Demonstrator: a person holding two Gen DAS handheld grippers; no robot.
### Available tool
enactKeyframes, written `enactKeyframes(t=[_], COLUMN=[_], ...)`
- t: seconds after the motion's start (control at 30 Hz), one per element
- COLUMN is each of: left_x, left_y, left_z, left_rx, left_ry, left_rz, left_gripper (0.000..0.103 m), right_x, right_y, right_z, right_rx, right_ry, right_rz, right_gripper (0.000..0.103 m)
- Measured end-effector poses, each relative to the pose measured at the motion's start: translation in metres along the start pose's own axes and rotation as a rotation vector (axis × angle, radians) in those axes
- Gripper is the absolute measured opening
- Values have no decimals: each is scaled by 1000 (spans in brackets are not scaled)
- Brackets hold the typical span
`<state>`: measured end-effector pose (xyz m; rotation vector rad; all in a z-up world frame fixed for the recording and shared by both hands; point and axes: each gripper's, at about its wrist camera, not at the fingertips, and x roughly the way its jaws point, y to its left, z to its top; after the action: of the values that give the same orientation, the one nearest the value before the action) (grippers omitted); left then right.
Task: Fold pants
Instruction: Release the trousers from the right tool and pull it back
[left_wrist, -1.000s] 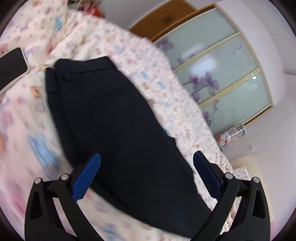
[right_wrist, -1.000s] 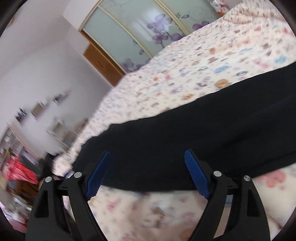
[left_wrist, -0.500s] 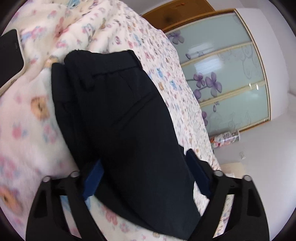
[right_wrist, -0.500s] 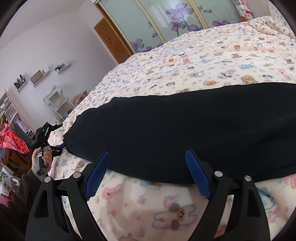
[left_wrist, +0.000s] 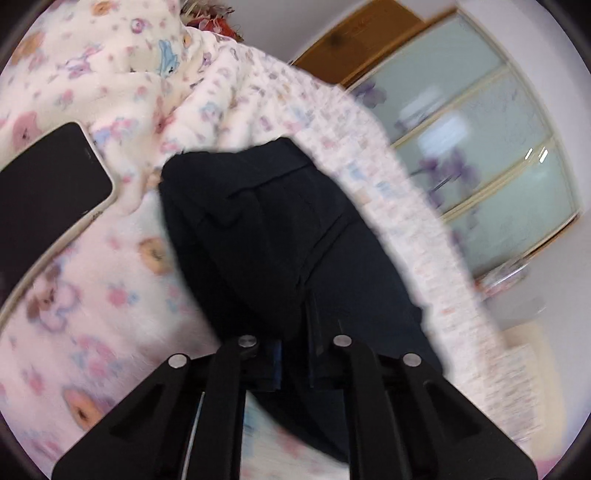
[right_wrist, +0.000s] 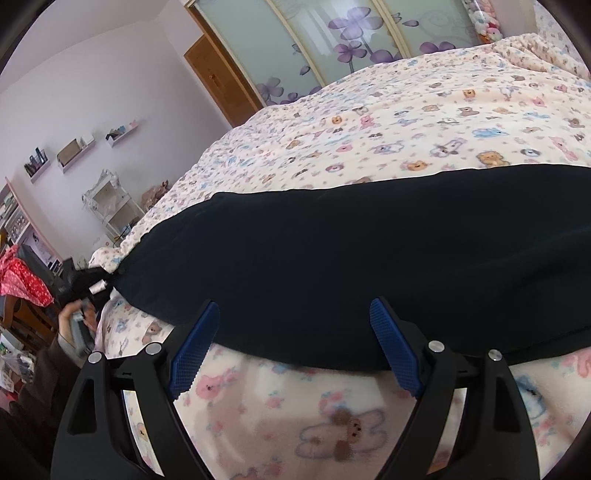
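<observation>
Pants (left_wrist: 280, 236), dark navy and already doubled lengthwise, lie flat on a bed (right_wrist: 406, 122) covered by a cream blanket printed with small bears and flowers. In the left wrist view the waistband points away from the camera, and a black phone (left_wrist: 44, 192) rests on the blanket just beside it.

The left gripper (left_wrist: 293, 354) has just changed: a second ago its jaws stood wide over the cloth, then narrowed, and now they are pinched almost together on a ridge of the dark fabric, which bunches up between them. That pinch seems to be on the near edge of the pants, not far below the seat.

The right gripper (right_wrist: 291, 338) has jaws spread wide, as they were a second ago, with nothing held; the blue pads (right_wrist: 194, 349) straddle the near edge of the pants further along the leg.

Judging from this, one side of the fold is secured and the other is not yet gripped, so the right jaws probably need to close before the cloth is lifted.
</observation>
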<state>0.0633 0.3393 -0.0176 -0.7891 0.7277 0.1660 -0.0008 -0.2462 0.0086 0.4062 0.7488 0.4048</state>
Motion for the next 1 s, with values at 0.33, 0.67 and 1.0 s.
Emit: enactKeyframes(t=[0.33, 0.67, 1.0], left_x=[-49, -38, 3], left_y=[-69, -174, -148], left_z=[-48, -159, -171], left_rx=[290, 525, 457], left_ry=[-286, -189, -71], left_rz=[307, 20, 10], left_gripper=[79, 95, 95], right_x=[-115, -188, -164], right_y=[-86, -214, -230], right_z=[8, -27, -14], right_rx=[403, 837, 850], right_ry=[-280, -327, -285], right_rz=[-65, -261, -393], right_gripper=[85, 71, 70])
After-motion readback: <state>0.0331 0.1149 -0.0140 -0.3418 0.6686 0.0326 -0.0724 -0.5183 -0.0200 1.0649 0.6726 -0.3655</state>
